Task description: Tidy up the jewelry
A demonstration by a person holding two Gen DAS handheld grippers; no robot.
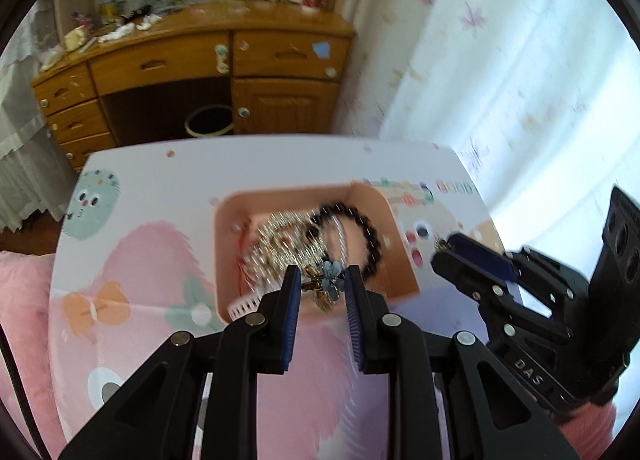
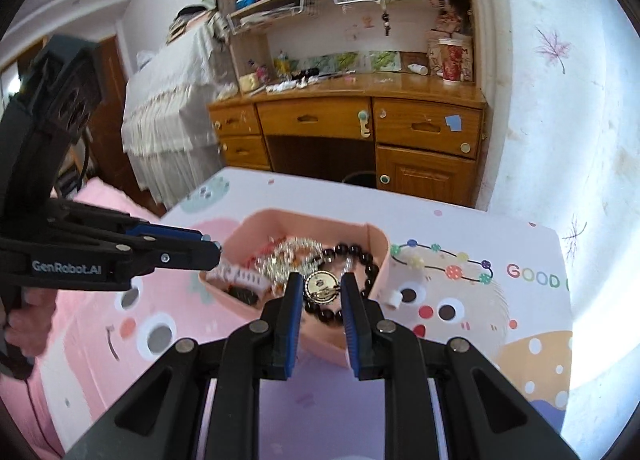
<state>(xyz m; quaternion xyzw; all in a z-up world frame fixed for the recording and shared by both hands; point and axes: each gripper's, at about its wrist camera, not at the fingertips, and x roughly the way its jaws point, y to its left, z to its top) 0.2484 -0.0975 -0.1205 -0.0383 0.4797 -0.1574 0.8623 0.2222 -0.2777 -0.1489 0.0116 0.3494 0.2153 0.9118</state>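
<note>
A pink tray (image 1: pixel 224 228) (image 2: pixel 380 244) sits on the cartoon-print table and holds a black bead bracelet (image 1: pixel 370 232) (image 2: pixel 370 266), silver chains (image 1: pixel 280 248) (image 2: pixel 288 256) and a white strip (image 2: pixel 244 276). My left gripper (image 1: pixel 320 284) is shut on a blue flower brooch (image 1: pixel 330 280) just above the tray's near edge. My right gripper (image 2: pixel 321 287) is shut on a round gold pendant (image 2: pixel 322 286) above the tray's near right part. Each gripper shows from the side in the other's view, the right one (image 1: pixel 444 250) and the left one (image 2: pixel 214 250).
The table (image 1: pixel 140 260) (image 2: pixel 460 228) has a colourful cartoon cover. A wooden desk (image 1: pixel 192 60) (image 2: pixel 360 120) with drawers and clutter stands beyond, with a bin (image 1: pixel 210 120) under it. A curtain (image 1: pixel 520 60) hangs at the right. Pink bedding (image 1: pixel 20 320) lies to the left.
</note>
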